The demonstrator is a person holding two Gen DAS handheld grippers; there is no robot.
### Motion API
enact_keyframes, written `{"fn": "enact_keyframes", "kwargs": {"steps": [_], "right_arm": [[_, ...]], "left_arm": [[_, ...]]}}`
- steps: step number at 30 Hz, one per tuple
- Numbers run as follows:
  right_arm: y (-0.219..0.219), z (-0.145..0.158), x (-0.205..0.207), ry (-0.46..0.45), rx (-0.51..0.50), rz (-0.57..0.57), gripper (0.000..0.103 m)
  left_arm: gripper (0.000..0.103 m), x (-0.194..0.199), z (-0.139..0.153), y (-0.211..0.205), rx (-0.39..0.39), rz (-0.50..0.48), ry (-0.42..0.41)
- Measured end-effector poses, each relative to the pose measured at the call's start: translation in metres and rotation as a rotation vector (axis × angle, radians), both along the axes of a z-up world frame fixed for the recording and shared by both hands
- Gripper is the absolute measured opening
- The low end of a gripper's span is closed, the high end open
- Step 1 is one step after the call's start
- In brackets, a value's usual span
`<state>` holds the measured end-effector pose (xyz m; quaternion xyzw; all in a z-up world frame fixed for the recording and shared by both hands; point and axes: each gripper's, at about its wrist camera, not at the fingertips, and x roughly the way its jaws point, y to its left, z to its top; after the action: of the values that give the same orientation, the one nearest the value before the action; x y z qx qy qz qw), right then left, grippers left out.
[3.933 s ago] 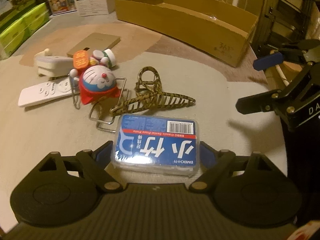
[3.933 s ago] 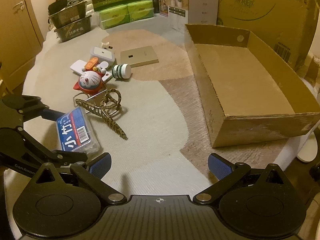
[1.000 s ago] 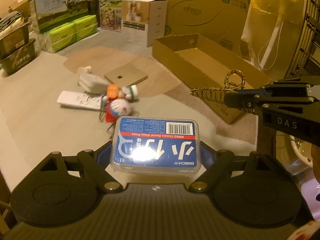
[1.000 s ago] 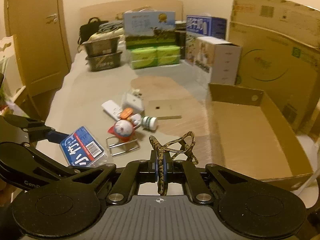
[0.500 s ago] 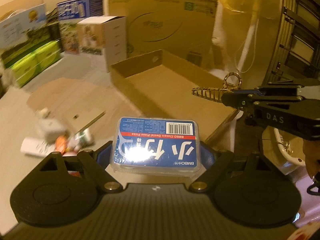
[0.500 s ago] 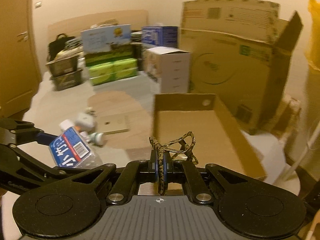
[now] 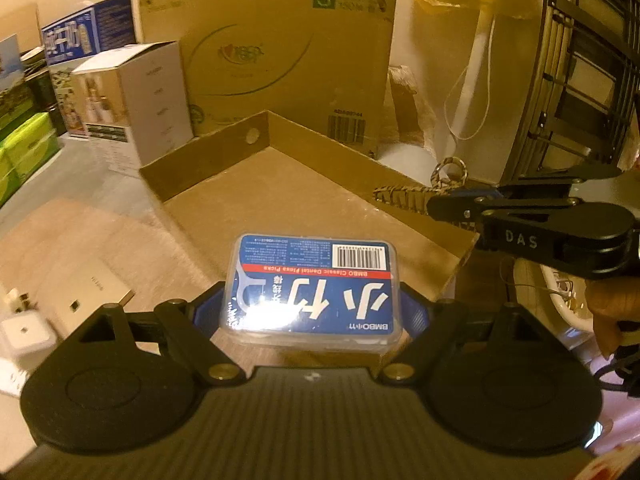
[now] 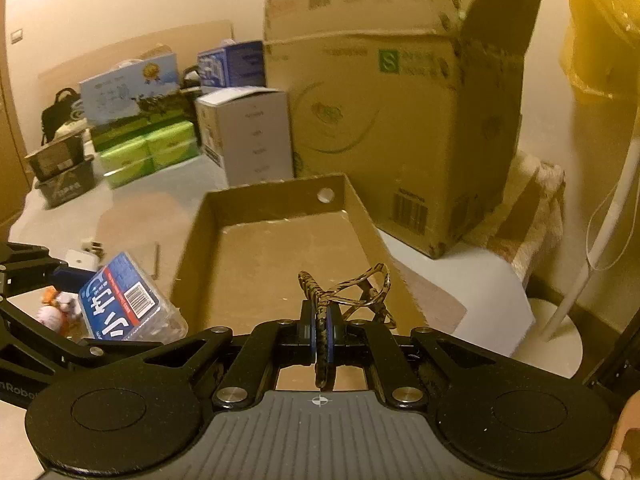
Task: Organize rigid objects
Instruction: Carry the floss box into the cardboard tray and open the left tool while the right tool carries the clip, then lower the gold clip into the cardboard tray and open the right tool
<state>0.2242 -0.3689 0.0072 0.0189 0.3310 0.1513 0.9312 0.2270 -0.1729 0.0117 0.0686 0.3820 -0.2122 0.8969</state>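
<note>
My left gripper [image 7: 313, 312] is shut on a clear plastic dental floss box [image 7: 313, 286] with a blue label, held across its width above the near corner of a low open cardboard box [image 7: 288, 196]. The floss box [image 8: 128, 304] also shows at the left of the right wrist view. My right gripper [image 8: 319, 334] is shut on a leopard-print hair claw clip [image 8: 348, 290], hanging over the near end of the cardboard box [image 8: 276, 256]. In the left wrist view the clip [image 7: 416, 192] sticks out leftward from that gripper over the box's right wall. The box's floor is bare.
A big upright carton [image 8: 396, 120] stands behind the open box, with a white carton [image 8: 248, 132] and green packs [image 8: 148, 152] further left. A flat tan card [image 7: 76, 292], a white adapter [image 7: 24, 332] and a small toy [image 8: 56, 308] lie on the bed to the left. A fan stand [image 8: 560, 332] is at right.
Both grippers swung right with their loads, from above the pile of items on the bed to above the cardboard box. The toy and remote slid out toward the left edge of view.
</note>
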Motion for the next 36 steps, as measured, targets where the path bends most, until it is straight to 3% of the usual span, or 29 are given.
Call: {"fn": "enact_keyframes", "kwargs": {"steps": [10,13,26,32,33,34,35,36], "right_arm": [[-0.02,-0.023,0.029,0.043,0.039,-0.028,0.005],[-0.023,-0.028,0.032,0.053,0.045,-0.033,0.005],[-0.017,-0.031,0.033,0.063,0.069,-0.022,0.005],[-0.019,-0.033,0.04,0.072,0.168,-0.036,0.007],[-0.02,-0.033,0.041,0.083,0.175,-0.04,0.009],[-0.02,-0.034,0.04,0.091,0.171,-0.048,0.023],[-0.02,-0.033,0.039,0.089,0.166,-0.051,0.05],[-0.022,-0.032,0.035,0.084,0.167,-0.055,0.063]], "left_arm": [[0.086,0.033,-0.025,-0.025,0.01,-0.034,0.039],[0.098,0.034,-0.027,-0.026,0.015,-0.035,0.034],[0.098,0.01,-0.013,0.007,0.0,0.044,-0.02],[0.093,0.0,-0.013,0.02,-0.015,0.065,-0.02],[0.092,-0.002,-0.012,0.023,-0.023,0.074,-0.016],[0.092,-0.003,-0.012,0.025,-0.033,0.079,-0.012],[0.092,-0.005,-0.012,0.028,-0.041,0.085,-0.009],[0.092,-0.008,-0.012,0.03,-0.042,0.09,-0.009]]}}
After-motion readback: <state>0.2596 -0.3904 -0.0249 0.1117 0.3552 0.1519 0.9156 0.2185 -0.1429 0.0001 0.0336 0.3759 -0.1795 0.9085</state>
